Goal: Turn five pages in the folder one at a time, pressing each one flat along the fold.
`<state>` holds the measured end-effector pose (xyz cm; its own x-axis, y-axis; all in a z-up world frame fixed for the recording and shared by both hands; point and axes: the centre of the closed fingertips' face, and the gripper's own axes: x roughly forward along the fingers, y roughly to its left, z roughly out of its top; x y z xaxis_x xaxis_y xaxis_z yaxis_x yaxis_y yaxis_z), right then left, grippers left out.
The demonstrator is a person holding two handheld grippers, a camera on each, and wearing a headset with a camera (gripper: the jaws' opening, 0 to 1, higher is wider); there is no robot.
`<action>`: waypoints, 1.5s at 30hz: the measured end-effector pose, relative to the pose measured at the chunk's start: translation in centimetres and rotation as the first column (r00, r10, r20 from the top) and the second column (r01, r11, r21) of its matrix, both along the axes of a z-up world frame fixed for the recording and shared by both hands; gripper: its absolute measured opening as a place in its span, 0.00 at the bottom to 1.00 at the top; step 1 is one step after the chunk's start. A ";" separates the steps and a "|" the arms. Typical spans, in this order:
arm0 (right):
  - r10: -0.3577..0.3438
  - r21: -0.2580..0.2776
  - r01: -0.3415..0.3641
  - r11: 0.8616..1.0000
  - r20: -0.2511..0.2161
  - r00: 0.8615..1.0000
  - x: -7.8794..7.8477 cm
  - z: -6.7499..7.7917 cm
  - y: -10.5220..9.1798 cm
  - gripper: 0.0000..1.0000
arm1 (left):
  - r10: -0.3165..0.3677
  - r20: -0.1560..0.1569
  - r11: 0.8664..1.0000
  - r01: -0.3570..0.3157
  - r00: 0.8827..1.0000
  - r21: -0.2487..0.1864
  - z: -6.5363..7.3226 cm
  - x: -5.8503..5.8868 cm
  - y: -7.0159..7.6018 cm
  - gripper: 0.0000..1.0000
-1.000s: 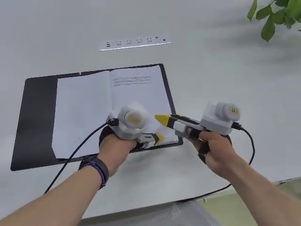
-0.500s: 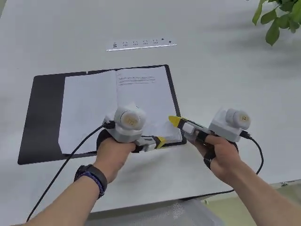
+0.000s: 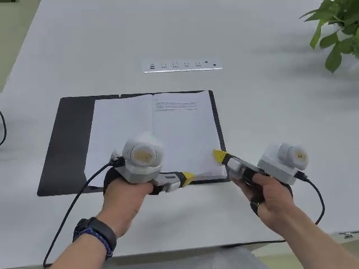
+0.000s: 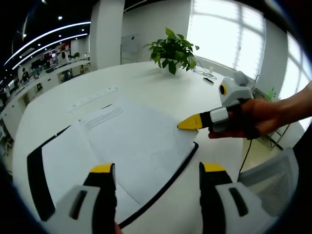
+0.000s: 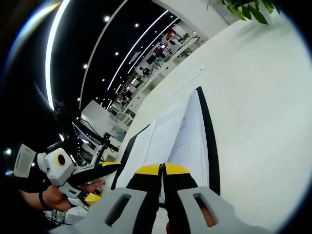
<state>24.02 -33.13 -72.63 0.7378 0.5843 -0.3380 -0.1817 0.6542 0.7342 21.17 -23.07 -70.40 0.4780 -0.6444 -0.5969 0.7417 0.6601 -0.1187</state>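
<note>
Folder [image 3: 70, 147] is lying open. The right gripper [image 3: 220, 156] is holding its fingers shut at the page [image 3: 185, 134] corner, likely to lift it, while the left gripper [image 4: 158, 170] is hovering with its fingers apart.

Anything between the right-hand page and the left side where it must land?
The left gripper hangs over the near edge of the folder by the fold, jaws open; the left page is otherwise bare.

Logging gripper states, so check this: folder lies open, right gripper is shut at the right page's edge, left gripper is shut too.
Wrong on the left gripper: it is open, its jaws wide apart in the left gripper view. The rest stands: the folder lies open and the right gripper is shut at the right page's edge.
</note>
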 end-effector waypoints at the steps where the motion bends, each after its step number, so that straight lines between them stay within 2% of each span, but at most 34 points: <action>1: 0.002 -0.001 -0.002 1.000 0.001 1.000 0.0 0.1 0.1 0.00 | 0.003 0.004 1.000 -0.003 1.000 0.001 0.2 0.0 0.3 0.70; 7: 0.003 -0.008 -0.003 1.000 0.010 1.000 0.5 1.0 0.5 0.00 | 0.045 0.037 0.999 -0.044 0.998 -0.016 1.8 0.5 2.2 0.70; 12: -0.009 0.001 0.009 1.000 0.026 1.000 0.6 1.9 1.1 0.00 | 0.061 0.052 0.998 -0.060 0.997 -0.022 2.3 0.4 3.2 0.70; 18: -0.005 -0.004 0.005 1.000 0.033 0.999 0.4 2.2 2.0 0.00 | 0.083 0.060 0.996 -0.081 0.995 -0.033 2.7 0.1 4.7 0.71; 21: 0.000 -0.001 0.000 1.000 0.041 0.999 0.2 2.6 2.9 0.00 | 0.095 0.061 0.995 -0.092 0.994 -0.040 3.0 -0.2 5.5 0.71; 25: 0.012 -0.003 -0.012 1.000 0.044 0.999 0.2 2.4 3.8 0.00 | 0.104 0.061 0.994 -0.101 0.993 -0.042 3.1 -0.3 6.4 0.71; 30: 0.021 0.013 -0.021 1.000 0.045 0.999 0.2 2.7 5.2 0.00 | 0.115 0.068 0.993 -0.112 0.991 -0.047 3.5 -0.5 7.5 0.71; 41: 0.089 0.000 -0.089 0.996 0.059 0.994 0.4 3.2 8.9 0.00 | 0.156 0.069 0.987 -0.153 0.985 -0.046 3.5 -0.8 10.4 0.71; 45: 0.114 0.000 -0.114 0.993 0.063 0.992 0.6 3.5 10.4 0.00 | 0.183 0.075 0.982 -0.179 0.980 -0.050 3.8 -0.7 11.9 0.71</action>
